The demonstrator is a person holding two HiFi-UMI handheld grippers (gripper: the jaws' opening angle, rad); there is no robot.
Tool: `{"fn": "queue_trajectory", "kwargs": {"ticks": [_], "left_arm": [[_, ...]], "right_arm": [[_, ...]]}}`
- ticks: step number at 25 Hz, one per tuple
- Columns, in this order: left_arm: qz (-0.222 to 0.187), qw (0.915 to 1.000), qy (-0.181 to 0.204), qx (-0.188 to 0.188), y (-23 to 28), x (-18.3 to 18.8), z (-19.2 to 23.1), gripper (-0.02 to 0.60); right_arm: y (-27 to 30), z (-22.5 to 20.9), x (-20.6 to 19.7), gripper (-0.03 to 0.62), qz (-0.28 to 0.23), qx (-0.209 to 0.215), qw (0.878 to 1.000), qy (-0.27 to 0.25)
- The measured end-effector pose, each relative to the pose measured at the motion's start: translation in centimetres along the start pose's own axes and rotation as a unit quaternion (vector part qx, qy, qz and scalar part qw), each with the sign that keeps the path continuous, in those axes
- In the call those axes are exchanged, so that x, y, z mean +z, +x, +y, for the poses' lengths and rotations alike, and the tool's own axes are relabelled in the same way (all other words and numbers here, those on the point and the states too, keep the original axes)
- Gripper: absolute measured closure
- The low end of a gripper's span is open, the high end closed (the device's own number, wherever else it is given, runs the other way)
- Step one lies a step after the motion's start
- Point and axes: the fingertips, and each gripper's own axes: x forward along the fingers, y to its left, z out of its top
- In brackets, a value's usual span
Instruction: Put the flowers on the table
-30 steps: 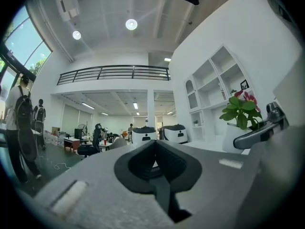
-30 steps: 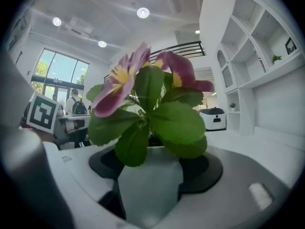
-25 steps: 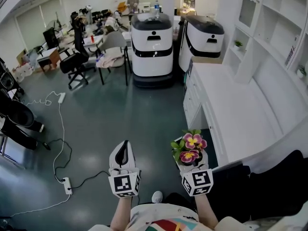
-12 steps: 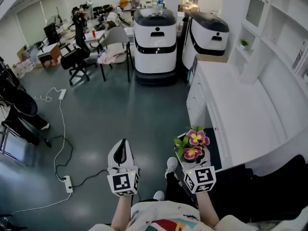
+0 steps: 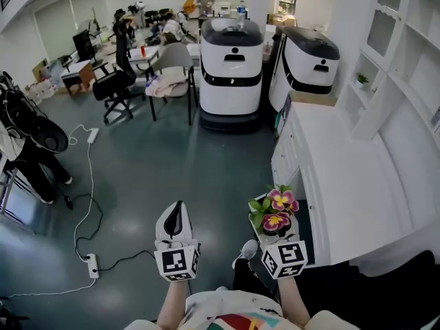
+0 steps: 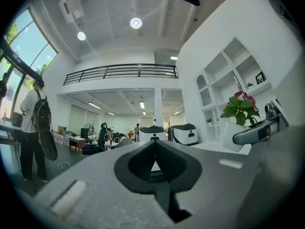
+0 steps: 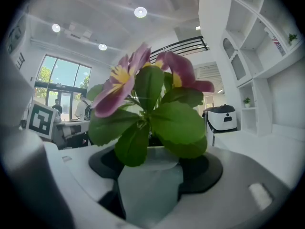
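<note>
A small white pot of pink and yellow flowers [image 5: 276, 212] with green leaves is held in my right gripper [image 5: 273, 231], whose jaws are shut on the pot's sides. The right gripper view shows the pot [image 7: 148, 187] wedged between the jaws, with the blooms [image 7: 143, 75] filling the view. The pot hangs over the grey floor, just left of the long white table [image 5: 347, 177]. My left gripper [image 5: 179, 210] is held beside it, shut and holding nothing. The left gripper view also catches the flowers [image 6: 240, 106] at its right.
Two white service robots [image 5: 230, 64] [image 5: 311, 59] stand at the table's far end. White shelves [image 5: 405, 53] rise along the right wall. A power strip [image 5: 90, 265] and cable lie on the floor at left. Chairs [image 5: 113, 84], desks and people fill the back.
The whole view has shifted forward and slightly right, so the table's near end is closer to the pot. Both grippers keep the same pose, and the pot stays gripped.
</note>
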Motion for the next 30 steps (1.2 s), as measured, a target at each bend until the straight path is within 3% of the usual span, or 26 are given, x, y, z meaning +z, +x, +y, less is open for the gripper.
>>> {"fn": "queue_trajectory", "kwargs": {"ticks": [10, 16, 24, 27, 30], "left_arm": [[-0.025, 0.9997, -0.003, 0.007, 9.2, 2.4, -1.9, 0.577], [-0.019, 0.9997, 0.001, -0.015, 16.6, 2.7, -5.6, 0.577], [-0.033, 0.9934, 0.007, -0.11, 27.5, 2.8, -15.5, 0.577], [-0.054, 0.9861, 0.008, -0.157, 30.6, 4.2, -20.4, 0.577], [-0.07, 0.9736, 0.004, -0.217, 32.4, 4.9, -26.2, 0.577]], "right_arm": [[8.7, -5.5, 3.0, 0.267, -0.002, 0.037, 0.999, 0.004], [12.7, -12.0, 4.5, 0.267, -0.004, 0.022, 1.0, 0.019], [12.7, -24.8, 5.2, 0.267, -0.016, -0.077, 0.996, 0.035], [10.8, -29.3, 5.6, 0.267, -0.027, -0.123, 0.991, 0.038], [7.6, -32.9, 5.4, 0.267, -0.039, -0.178, 0.982, 0.047]]}}
